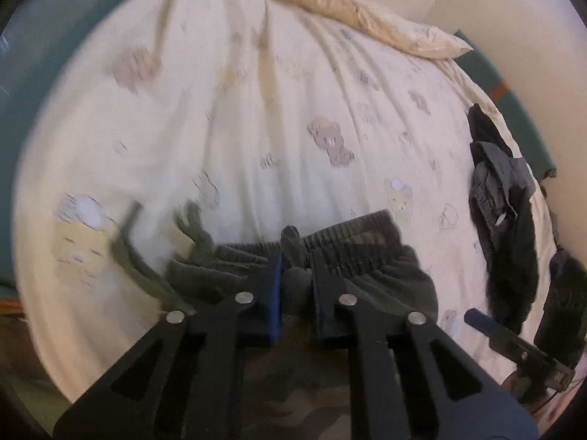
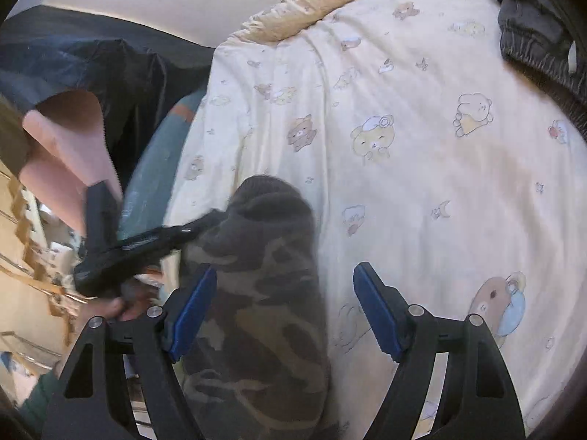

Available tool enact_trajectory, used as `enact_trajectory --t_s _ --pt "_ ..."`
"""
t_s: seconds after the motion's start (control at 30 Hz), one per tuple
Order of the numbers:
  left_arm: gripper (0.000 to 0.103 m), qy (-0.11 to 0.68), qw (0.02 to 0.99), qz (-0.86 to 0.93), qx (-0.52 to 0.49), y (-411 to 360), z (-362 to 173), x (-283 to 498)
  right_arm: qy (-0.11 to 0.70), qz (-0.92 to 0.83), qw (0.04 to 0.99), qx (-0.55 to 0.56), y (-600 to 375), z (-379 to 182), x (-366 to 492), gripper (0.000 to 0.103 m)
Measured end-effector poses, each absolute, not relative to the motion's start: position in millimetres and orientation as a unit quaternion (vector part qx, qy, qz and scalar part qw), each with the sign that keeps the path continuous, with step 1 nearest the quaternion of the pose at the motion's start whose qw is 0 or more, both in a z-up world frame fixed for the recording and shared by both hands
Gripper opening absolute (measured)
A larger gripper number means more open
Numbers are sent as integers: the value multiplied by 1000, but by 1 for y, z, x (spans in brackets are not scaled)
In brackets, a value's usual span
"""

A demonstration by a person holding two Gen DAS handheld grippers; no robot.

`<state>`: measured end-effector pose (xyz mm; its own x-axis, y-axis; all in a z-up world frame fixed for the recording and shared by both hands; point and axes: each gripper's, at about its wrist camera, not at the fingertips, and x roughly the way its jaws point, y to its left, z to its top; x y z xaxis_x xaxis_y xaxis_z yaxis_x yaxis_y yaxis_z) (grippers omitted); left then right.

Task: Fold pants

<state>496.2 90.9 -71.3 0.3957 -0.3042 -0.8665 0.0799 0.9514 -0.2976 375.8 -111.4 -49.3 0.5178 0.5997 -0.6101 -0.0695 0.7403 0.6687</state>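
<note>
Camouflage pants (image 1: 293, 286) lie on the bed (image 1: 256, 128): soft, limp, light. My left tongs (image 1: 296, 275) pinch the elastic waistband; right tongs (image 2: 284, 308) gape empty over the leg.

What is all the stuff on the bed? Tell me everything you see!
camo pants: one, green-brown, on the sheet, waistband pinched by the left gripper
bed sheet: one, cream with cartoon bears, covering the bed
dark clothes: a pile, grey and black, at the sheet's right edge
yellow bedding: one, at the far edge
left gripper: black with blue pads, shut on the waistband
right gripper: black with blue pads, open above the pants
hand: one, holding the left gripper
</note>
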Motion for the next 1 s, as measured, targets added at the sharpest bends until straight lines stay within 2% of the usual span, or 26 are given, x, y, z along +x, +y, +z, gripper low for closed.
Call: enact_trajectory --t_s 0.13,0.27,0.33,0.4,0.43,0.5,0.6,0.63,0.7,0.73,0.87,0.93,1.0 --pt "10 477 871 -80 -92 112 -37 490 455 187 831 259 -113 -58 395 78" --pt "10 504 860 -68 -45 104 -61 498 459 219 827 239 -77 -65 428 74" --pt "10 510 859 -45 -10 100 -72 501 488 212 831 161 -41 -80 456 72" --pt "11 522 853 -21 3 103 -82 504 526 179 818 149 -30 -106 485 69" --pt "11 532 846 -17 -8 109 -88 505 527 145 827 135 -30 -111 499 62" --pt "13 532 846 -13 -2 112 -90 503 497 93 854 124 -42 -97 519 61" --pt "26 520 854 -17 -9 118 -85 494 481 155 834 221 -70 -78 530 61" --pt "35 525 851 -16 -23 123 -84 492 489 170 826 223 -73 -76 531 61" --pt "36 522 851 -18 -60 130 -73 482 508 203 808 220 -77 -77 529 63" --pt "38 516 852 -32 -83 132 -64 469 521 220 794 223 -79 -81 526 67" --pt "57 529 840 -62 -103 122 -46 411 580 253 737 237 -73 -113 508 68" --pt "57 557 821 -73 -104 113 -52 379 614 248 726 183 -52 -131 503 68" --pt "57 587 798 -77 -114 109 -61 344 591 200 771 125 -41 -125 500 68"
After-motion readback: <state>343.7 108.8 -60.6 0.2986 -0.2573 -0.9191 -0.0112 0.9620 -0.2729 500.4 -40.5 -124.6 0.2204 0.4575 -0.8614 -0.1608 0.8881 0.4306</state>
